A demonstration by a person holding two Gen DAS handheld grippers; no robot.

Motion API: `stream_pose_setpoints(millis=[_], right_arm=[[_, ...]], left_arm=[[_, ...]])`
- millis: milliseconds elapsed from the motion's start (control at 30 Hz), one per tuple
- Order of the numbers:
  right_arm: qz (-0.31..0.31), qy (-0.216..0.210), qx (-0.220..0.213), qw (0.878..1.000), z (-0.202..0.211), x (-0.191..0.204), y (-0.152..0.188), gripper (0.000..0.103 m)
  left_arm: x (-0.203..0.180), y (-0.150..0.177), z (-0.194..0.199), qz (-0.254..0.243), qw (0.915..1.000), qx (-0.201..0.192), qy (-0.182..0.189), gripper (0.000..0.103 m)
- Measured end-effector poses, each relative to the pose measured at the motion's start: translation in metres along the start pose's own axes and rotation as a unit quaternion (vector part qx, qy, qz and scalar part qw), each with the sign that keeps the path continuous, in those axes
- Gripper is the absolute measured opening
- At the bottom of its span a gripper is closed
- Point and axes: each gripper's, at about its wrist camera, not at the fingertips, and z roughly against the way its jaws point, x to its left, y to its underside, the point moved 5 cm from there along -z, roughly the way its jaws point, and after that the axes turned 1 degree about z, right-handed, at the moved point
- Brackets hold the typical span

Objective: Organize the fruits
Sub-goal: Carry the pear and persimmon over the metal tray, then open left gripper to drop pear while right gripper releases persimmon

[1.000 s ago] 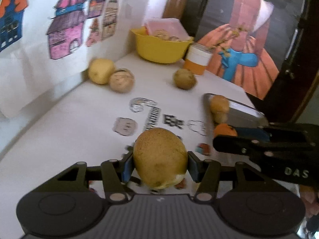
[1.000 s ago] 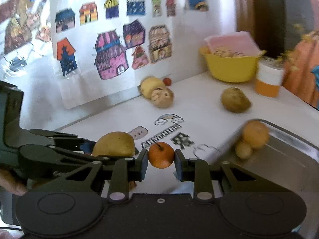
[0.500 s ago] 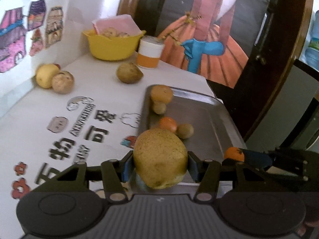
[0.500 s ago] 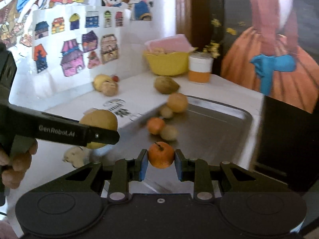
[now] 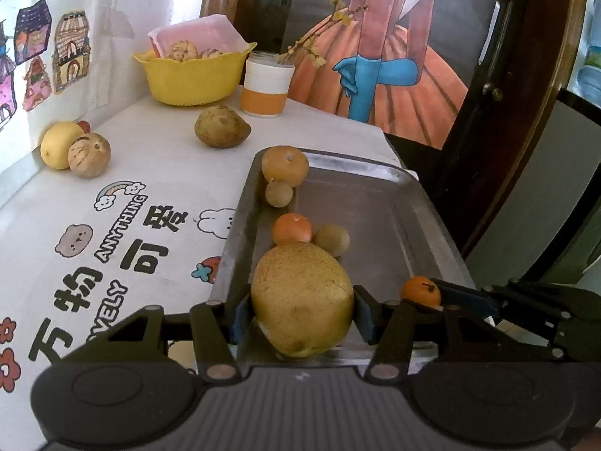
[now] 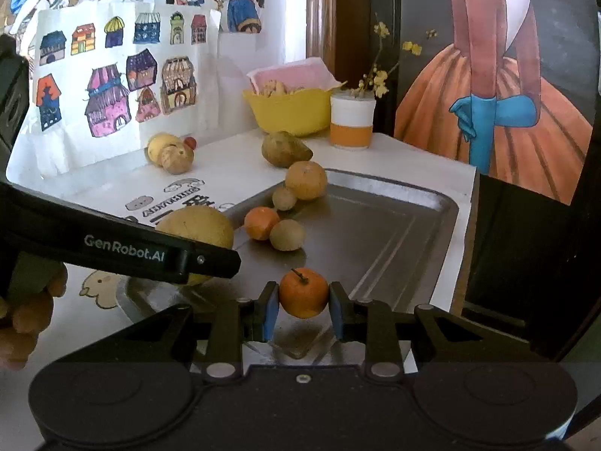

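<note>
"GenRobot.AI" on the left hand-held gripper (image 5: 302,317) clamping a pear (image 5: 301,298), right hand-held gripper (image 6: 303,307) pinching a tangerine (image 6: 303,292), both above the steel tray (image 6: 394,233) on the "ANYTHING"-printed counter (image 5: 157,158).

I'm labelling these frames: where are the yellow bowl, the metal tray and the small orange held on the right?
yellow bowl (image 5: 188,79): left wrist view, front wall.
metal tray (image 6: 390,233): right wrist view, bare floor.
small orange (image 6: 303,293): right wrist view, middle of its skin.

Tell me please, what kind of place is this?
Probably a home, perhaps a child's corner or a kitchen side table. Coloured house drawings hang on the wall, the white tablecloth carries cartoon prints, and fruit lies beside a metal tray and a yellow bowl.
</note>
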Motion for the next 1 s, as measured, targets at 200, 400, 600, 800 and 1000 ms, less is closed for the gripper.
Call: stream_pose_setpoints(millis=[200, 400, 600, 800, 1000], right_arm=[[-0.002, -0.002, 0.005, 1.0, -0.007, -0.001, 0.003, 0.03], [0.005, 0.0, 0.004, 1.0, -0.01, 0.003, 0.003, 0.031], [0.002, 0.002, 0.003, 1.0, -0.008, 0.003, 0.003, 0.038], [-0.003, 0.01, 0.007, 1.0, 0.0, 0.002, 0.006, 0.054], [-0.013, 0.015, -0.005, 1.0, 0.02, 0.002, 0.005, 0.078]], left_arm=[[0.002, -0.001, -0.007, 0.001, 1.0, 0.006, -0.002, 0.059], [0.003, -0.002, -0.009, 0.0, 1.0, 0.003, -0.001, 0.059], [0.002, -0.001, -0.008, -0.006, 1.0, 0.006, -0.001, 0.06], [0.002, -0.002, 0.003, -0.007, 0.9999, -0.01, 0.002, 0.071], [0.003, -0.004, 0.023, -0.002, 0.9995, -0.032, 0.005, 0.085]])
